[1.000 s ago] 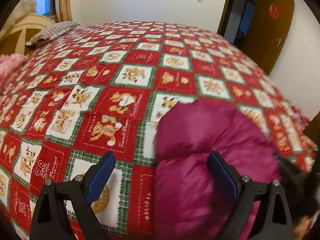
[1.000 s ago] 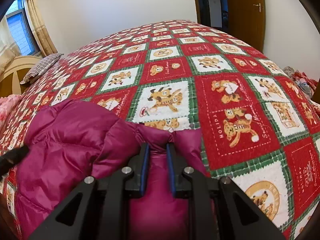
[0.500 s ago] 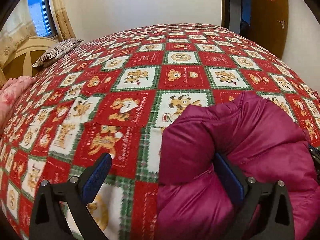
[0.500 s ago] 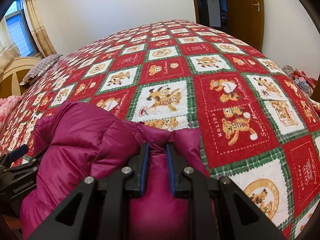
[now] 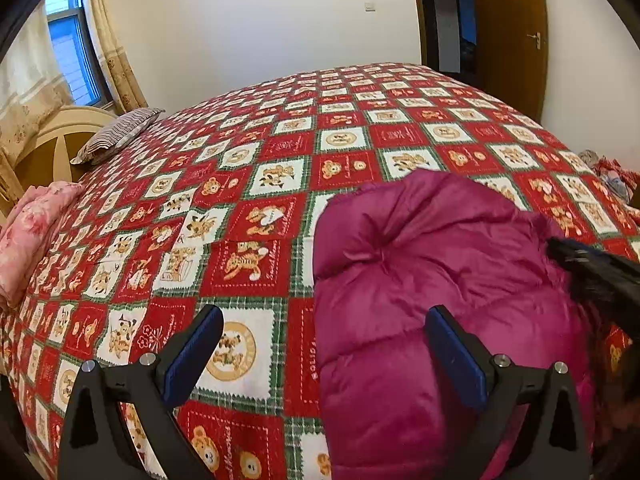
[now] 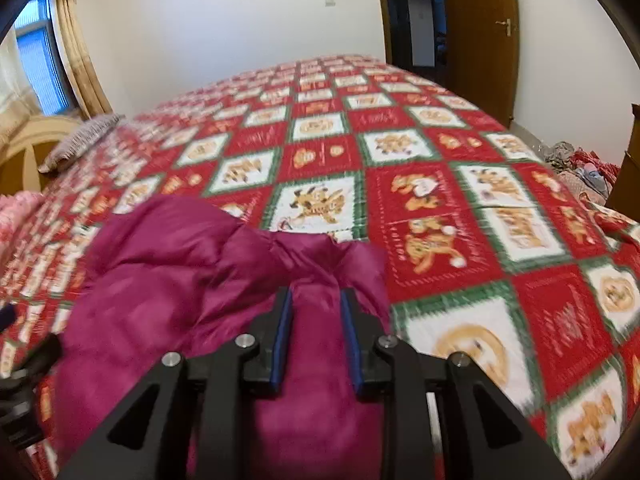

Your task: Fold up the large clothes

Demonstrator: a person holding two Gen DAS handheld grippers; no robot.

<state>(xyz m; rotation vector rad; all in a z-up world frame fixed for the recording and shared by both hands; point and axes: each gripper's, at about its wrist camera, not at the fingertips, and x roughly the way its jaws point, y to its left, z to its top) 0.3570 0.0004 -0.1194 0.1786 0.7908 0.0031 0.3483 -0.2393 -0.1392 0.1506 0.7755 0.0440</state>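
A magenta puffer jacket (image 5: 432, 280) lies bunched on the bed's red and green Christmas quilt (image 5: 256, 184). My left gripper (image 5: 320, 356) is wide open over the jacket's left edge, its right finger above the padding, its left finger above the quilt. My right gripper (image 6: 316, 336) is shut on a fold of the jacket (image 6: 192, 264) and holds it raised a little. The right gripper's black body shows at the right edge of the left wrist view (image 5: 592, 268).
A striped pillow (image 5: 116, 134) and a wooden headboard (image 5: 52, 148) are at the far left, with a pink folded cloth (image 5: 28, 232) nearer. A wooden door (image 5: 508, 32) stands at the back right. Loose clothes (image 6: 580, 168) lie beside the bed on the right.
My left gripper has drawn back and up, staying open. My right gripper has lifted and pulled back with the jacket fold; its jaws stand slightly wider and its view is blurred.
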